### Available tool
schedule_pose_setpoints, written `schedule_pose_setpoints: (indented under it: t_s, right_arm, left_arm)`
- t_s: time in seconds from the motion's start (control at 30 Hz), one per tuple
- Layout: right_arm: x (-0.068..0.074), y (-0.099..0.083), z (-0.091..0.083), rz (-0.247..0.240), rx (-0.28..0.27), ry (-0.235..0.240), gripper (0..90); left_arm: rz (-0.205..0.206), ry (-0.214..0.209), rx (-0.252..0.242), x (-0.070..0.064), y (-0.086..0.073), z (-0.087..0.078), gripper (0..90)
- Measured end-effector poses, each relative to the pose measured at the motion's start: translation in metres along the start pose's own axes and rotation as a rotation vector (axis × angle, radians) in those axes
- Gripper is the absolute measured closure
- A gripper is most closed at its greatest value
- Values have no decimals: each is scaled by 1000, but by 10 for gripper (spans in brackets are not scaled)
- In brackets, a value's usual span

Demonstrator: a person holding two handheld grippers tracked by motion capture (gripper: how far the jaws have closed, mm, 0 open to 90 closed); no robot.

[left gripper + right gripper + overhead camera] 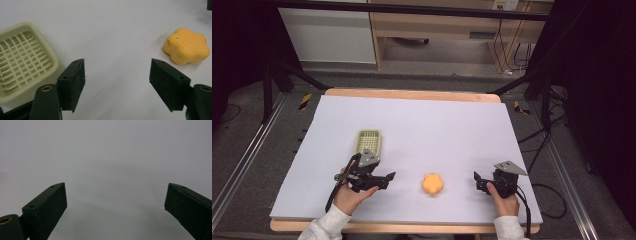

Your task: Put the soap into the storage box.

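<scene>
An orange flower-shaped soap [432,184] lies on the pale sheet near the table's front, between my two grippers. In the left gripper view the soap [187,46] sits ahead and to the right of the jaws. A pale green slotted soap dish [368,141] stands just behind my left gripper [387,180], and the left gripper view has the dish [25,60] at its left edge. My left gripper [117,65] is open with nothing between its jaws. At the front right, my right gripper [477,182] points left toward the soap. It [116,187] is open over bare sheet.
The pale sheet [422,120] covers a wooden table whose edge [412,94] shows at the back. Black stand legs [287,75] and cables [542,140] lie on the floor around the table. A wooden cabinet [437,30] stands beyond it.
</scene>
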State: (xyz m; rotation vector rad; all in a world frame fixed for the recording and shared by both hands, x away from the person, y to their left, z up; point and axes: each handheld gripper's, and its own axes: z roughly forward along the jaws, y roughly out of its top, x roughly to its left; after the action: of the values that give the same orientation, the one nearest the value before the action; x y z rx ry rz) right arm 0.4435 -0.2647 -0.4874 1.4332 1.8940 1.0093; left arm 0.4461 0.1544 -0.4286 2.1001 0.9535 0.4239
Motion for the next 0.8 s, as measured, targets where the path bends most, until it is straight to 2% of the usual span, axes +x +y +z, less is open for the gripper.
schedule_pose_setpoints:
  t_s: [0.8]
  right_arm:
    - [1, 0, 1, -7, 6, -4, 47]
  left_arm:
    - [52, -79, 27, -39, 25, 25, 273]
